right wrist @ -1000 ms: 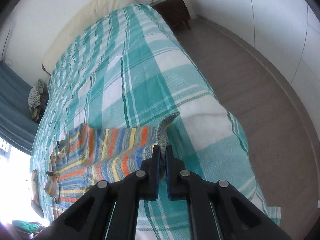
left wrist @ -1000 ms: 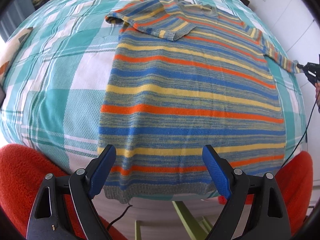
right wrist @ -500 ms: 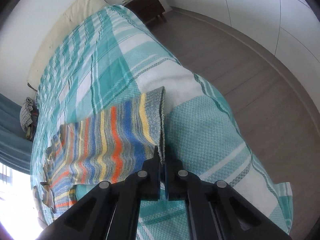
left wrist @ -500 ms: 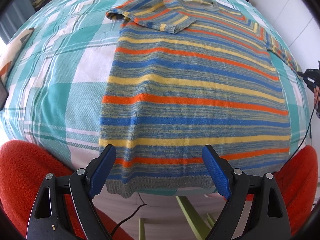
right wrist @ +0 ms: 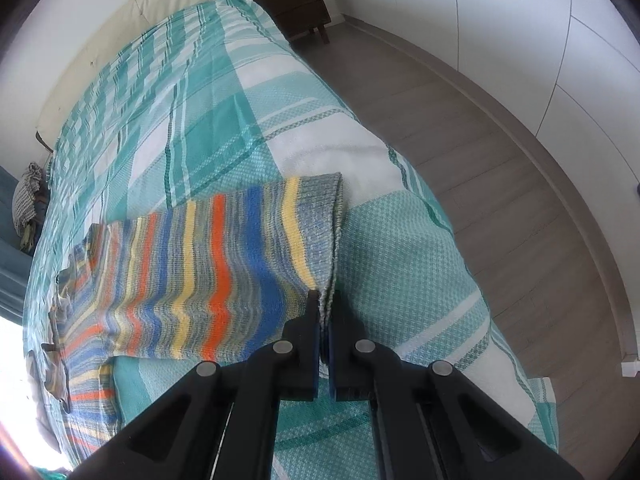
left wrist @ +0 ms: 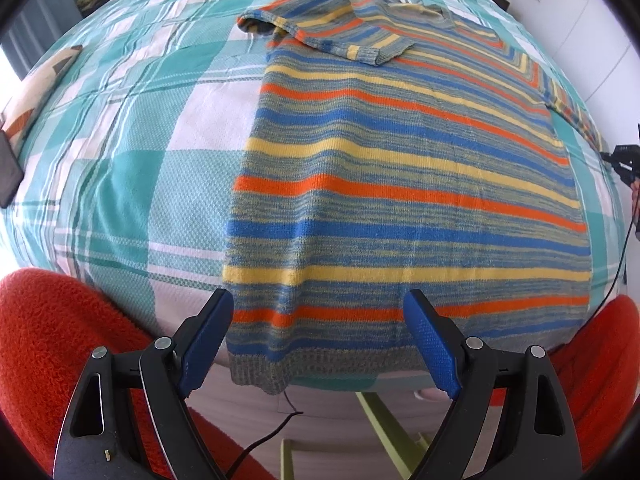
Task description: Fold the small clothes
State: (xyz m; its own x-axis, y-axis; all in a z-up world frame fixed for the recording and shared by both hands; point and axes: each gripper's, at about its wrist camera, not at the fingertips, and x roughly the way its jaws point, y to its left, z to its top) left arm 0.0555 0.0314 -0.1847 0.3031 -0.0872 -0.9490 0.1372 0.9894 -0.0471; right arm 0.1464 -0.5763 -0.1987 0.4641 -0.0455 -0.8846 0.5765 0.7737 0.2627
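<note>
A bed with a teal-and-white plaid bedspread (left wrist: pixel 120 152) fills both views and serves as the folding surface. On it lies the striped knit sweater (left wrist: pixel 400 168), spread flat with its hem hanging slightly over the near edge of the mattress; one sleeve (left wrist: pixel 332 28) is already folded across the chest near the collar, so the body reads as half prepared. The other sleeve (right wrist: pixel 224 264) stretches out sideways toward the bed's edge, pulled fairly taut, likely so it can be swung over the body in turn. The right gripper (right wrist: pixel 323 300) has its jaws pressed together on the grey cuff (right wrist: pixel 334 240) of that sleeve, pinching the cuff's near corner to control the whole sleeve from its end. The left gripper (left wrist: pixel 316 340) hovers above the hem with its blue-padded fingers (left wrist: pixel 208 340) spread wide, holding nothing, seemingly waiting near the lower body of the garment.
</note>
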